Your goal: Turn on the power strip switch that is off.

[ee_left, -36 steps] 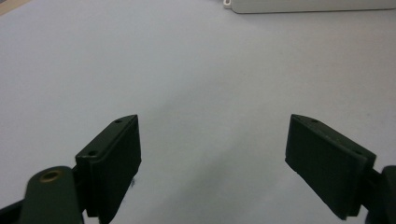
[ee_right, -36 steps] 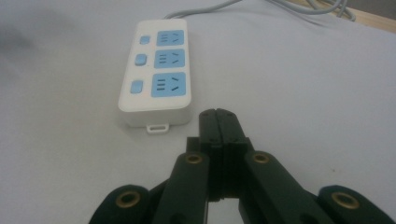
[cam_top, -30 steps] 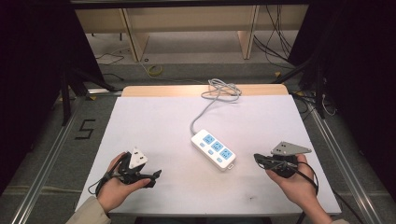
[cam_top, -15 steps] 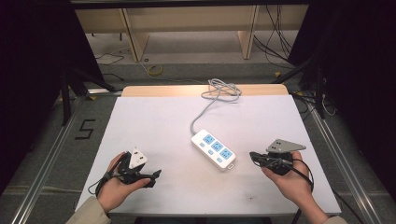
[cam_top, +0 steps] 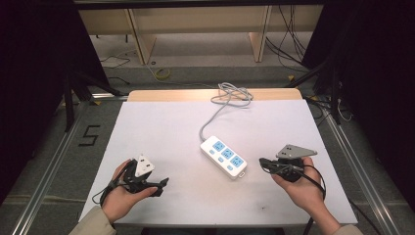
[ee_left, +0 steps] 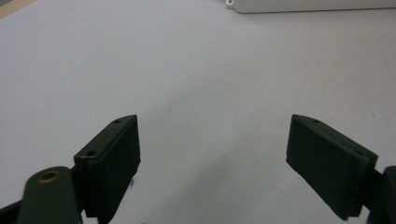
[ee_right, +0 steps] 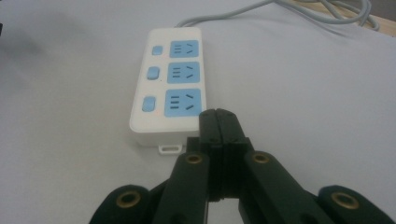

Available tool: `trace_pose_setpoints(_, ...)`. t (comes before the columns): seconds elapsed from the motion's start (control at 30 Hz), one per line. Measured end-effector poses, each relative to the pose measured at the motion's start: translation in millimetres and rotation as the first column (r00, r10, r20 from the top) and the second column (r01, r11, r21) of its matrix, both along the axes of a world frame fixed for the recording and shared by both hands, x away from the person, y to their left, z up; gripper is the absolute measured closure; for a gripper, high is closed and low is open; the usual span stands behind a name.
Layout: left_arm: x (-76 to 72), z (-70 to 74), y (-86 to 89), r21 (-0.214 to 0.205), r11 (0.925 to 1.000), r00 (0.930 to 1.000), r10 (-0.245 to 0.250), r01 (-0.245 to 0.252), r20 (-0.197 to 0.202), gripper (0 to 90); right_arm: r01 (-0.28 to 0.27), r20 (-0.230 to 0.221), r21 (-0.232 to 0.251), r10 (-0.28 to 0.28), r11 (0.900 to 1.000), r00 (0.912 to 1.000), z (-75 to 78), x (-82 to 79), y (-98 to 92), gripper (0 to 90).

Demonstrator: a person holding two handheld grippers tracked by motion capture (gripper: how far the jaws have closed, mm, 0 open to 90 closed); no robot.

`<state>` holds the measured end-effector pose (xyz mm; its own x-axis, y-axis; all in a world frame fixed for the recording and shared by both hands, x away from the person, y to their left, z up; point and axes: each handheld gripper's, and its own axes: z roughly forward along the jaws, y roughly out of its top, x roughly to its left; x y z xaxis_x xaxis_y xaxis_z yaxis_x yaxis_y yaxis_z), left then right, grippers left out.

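A white power strip (cam_top: 223, 156) with three blue sockets and three blue switches lies near the middle of the white table (cam_top: 161, 132); its grey cable (cam_top: 230, 98) runs to the far edge. In the right gripper view the power strip (ee_right: 170, 84) lies just ahead of my right gripper (ee_right: 218, 116), whose jaws are pressed together with nothing between them. From above, my right gripper (cam_top: 263, 162) sits just right of the strip's near end. My left gripper (cam_top: 164, 182) rests at the front left, pointing right. Its jaws (ee_left: 212, 140) stand wide apart over bare table, and the strip's edge (ee_left: 308, 5) shows far ahead.
The table stands on a grey floor with metal rails along both sides. Wooden shelving (cam_top: 195, 24) and loose cables lie beyond the far edge. A "5" mark (cam_top: 89, 135) is taped on the floor at left. Bare table surface surrounds the strip.
My right gripper has shifted slightly left, toward the near end of the power strip. The left gripper and the strip have stayed in place.
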<state>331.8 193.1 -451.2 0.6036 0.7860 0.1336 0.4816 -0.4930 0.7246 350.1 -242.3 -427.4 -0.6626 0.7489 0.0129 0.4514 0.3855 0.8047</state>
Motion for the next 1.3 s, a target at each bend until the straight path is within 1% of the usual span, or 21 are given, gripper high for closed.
trace_pose_setpoints(0.53, 0.1, -0.3, -0.1, 0.005, 1.0, 1.0, 0.0, 0.0, -0.003, 17.3, -0.013, 0.003, -0.004, 0.013, 0.9999, 0.9999, 0.3, 5.2, 7.6, 90.0)
trace_pose_setpoints(1.3, 0.2, -0.3, -0.6, 0.001, 1.0, 1.0, -0.003, 0.003, 0.0, 17.1, -0.02, -0.001, -0.009, 0.02, 0.9998, 0.9998, 0.5, 12.1, 16.1, 90.0)
